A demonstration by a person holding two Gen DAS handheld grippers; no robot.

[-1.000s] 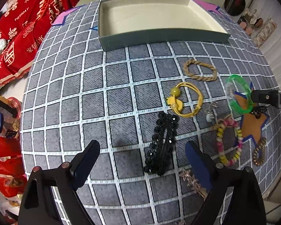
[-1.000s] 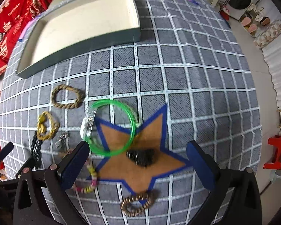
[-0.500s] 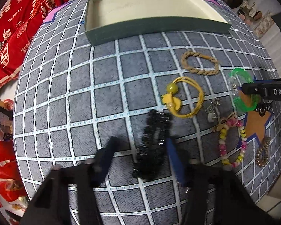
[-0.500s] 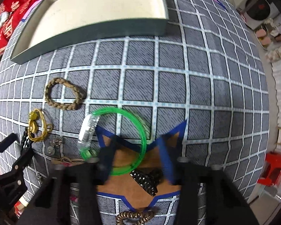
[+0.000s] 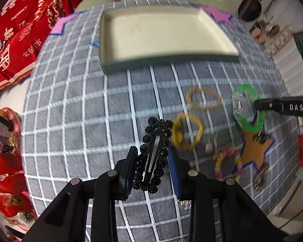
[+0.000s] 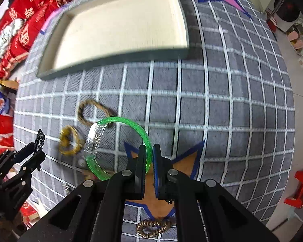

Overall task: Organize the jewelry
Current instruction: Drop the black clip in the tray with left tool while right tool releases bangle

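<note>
Black beaded snap hair clip (image 5: 154, 154) sits clamped between the pads of the left gripper (image 5: 152, 169), whose jaws have just been closing, lifted clear of the grey white-gridded tablecloth (image 5: 70, 121). Translucent green plastic bangle (image 6: 119, 147) is pinched by its rim in the right gripper (image 6: 148, 167), jaws just closed, above the orange star patch (image 6: 183, 161). Shallow cream-lined tray (image 6: 121, 30) lies beyond, well apart.

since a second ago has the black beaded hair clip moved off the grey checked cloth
Yes. The black beaded hair clip is gripped between the left gripper fingers, which just closed on it, and lifted toward the cream tray, off the grey checked cloth.
</note>
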